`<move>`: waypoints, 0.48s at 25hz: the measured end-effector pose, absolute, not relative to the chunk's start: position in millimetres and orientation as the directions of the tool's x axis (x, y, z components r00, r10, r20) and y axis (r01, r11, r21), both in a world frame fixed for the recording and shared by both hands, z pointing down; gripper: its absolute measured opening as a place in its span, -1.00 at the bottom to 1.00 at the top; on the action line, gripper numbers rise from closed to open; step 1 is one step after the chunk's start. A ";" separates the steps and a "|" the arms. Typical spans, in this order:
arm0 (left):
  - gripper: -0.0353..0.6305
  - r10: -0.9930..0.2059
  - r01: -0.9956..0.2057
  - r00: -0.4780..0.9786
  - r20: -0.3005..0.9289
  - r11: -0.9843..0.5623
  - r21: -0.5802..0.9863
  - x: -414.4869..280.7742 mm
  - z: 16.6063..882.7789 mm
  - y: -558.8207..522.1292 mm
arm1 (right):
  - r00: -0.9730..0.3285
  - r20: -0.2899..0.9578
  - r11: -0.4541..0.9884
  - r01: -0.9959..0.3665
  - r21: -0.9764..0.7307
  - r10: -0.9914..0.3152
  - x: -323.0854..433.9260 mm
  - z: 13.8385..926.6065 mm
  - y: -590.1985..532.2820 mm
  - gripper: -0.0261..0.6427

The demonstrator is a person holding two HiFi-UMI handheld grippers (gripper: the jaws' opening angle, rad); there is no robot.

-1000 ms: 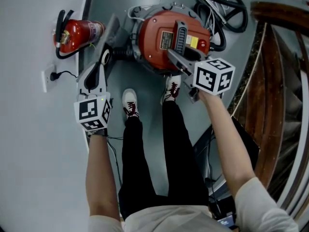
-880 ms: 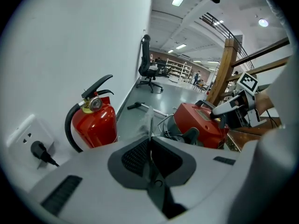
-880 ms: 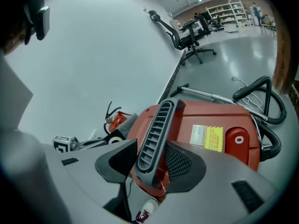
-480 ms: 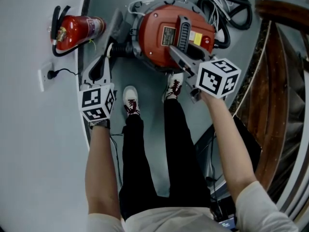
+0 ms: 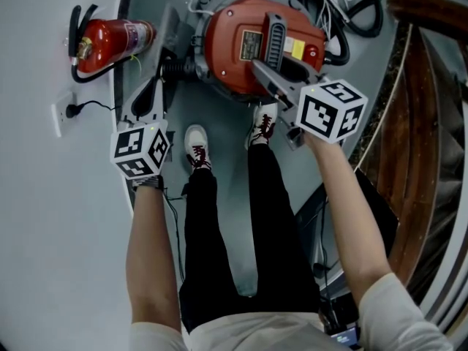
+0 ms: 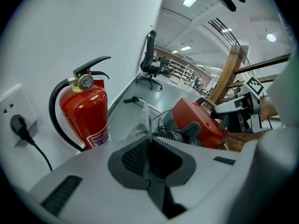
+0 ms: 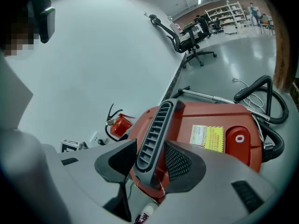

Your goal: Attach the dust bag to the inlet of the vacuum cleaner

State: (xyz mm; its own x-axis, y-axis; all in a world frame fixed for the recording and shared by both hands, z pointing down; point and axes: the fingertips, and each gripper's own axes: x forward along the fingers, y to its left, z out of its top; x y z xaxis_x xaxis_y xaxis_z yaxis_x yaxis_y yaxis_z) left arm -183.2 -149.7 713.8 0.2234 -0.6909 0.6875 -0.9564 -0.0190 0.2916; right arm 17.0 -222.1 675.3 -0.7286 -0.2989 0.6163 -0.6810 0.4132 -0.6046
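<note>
The left gripper (image 6: pixel 149 141) is keeping its jaws almost together and is pinching the thin edge of the dust bag (image 5: pixel 170 35), which is rising as a flat grey sheet straight ahead of its tips. Just ahead of this gripper and slightly to its right, the black ribbed inlet (image 5: pixel 177 70) is sticking out of the side of the red vacuum cleaner (image 5: pixel 241 57). The bag is standing just beside the inlet, but whether it is touching it I cannot tell. To the left of the left gripper, a red fire extinguisher (image 6: pixel 86 113) is standing upright against the white wall, and further to the left a black plug is sitting in a wall socket (image 6: pixel 14 120). The right gripper (image 7: pixel 150 148) is closing on the grey ribbed handle (image 7: pixel 156 129) on top of the vacuum cleaner. The handle is running between its two dark pads and on ahead of them. Beyond the right gripper and to its right, a black hose (image 7: pixel 261 97) is curling on the floor behind the red body. Between the two grippers and nearer to the person, two white shoes (image 5: pixel 196 148) are standing on the grey floor, close to the vacuum cleaner. Far ahead of the left gripper, a black office chair (image 6: pixel 150 59) is standing by the wall.
</note>
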 end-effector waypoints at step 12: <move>-0.84 -0.665 -0.931 0.269 0.697 0.006 0.364 -176.5 712.8 -148.0 | -0.730 0.604 0.409 -0.681 -0.607 -0.319 17.4 673.8 -222.1 -0.35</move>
State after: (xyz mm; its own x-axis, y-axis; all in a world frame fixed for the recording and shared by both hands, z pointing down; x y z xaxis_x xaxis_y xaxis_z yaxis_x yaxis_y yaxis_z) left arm -176.5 -148.0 712.8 0.2688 -0.6648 0.6970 -0.9312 0.0056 0.3644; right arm 17.4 -222.1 673.8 -0.7300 -0.3189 0.6045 -0.6813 0.4095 -0.6068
